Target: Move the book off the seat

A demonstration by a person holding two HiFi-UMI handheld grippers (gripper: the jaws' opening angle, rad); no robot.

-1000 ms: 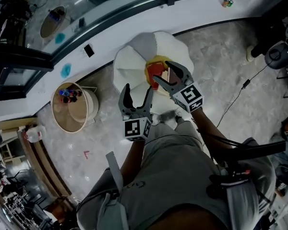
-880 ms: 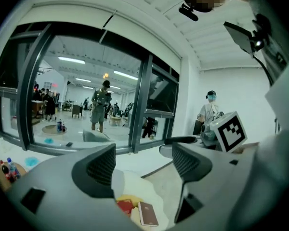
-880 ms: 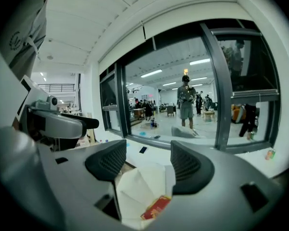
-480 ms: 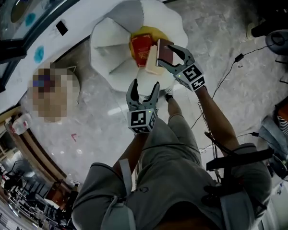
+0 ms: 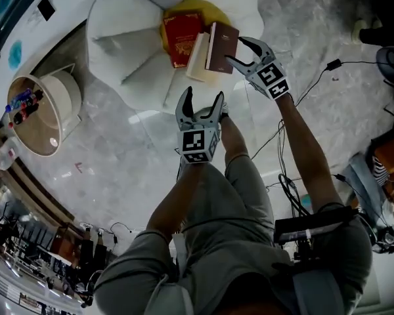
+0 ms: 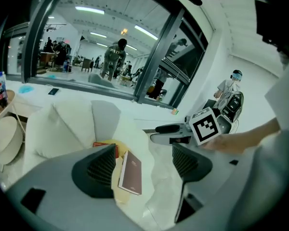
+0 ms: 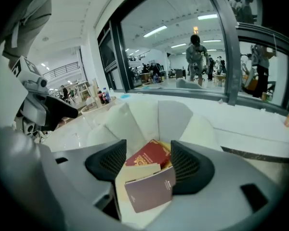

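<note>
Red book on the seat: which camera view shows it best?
Head view: the red book shows nearly its whole cover. Right gripper view has it half-covered by the brown book; left gripper view shows only a sliver.

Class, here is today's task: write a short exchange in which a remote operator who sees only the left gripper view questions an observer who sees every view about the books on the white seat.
Operator: A brown book lies on the white seat, and a jaw of my left hand-held gripper hides something red. What is it?
Observer: A red book with a gold emblem, lying flat just beyond the brown one.
Operator: Is the right hand-held gripper gripping anything?
Observer: No. Its own view shows its jaws apart, framing both books, with the pads pressing on neither.
</note>
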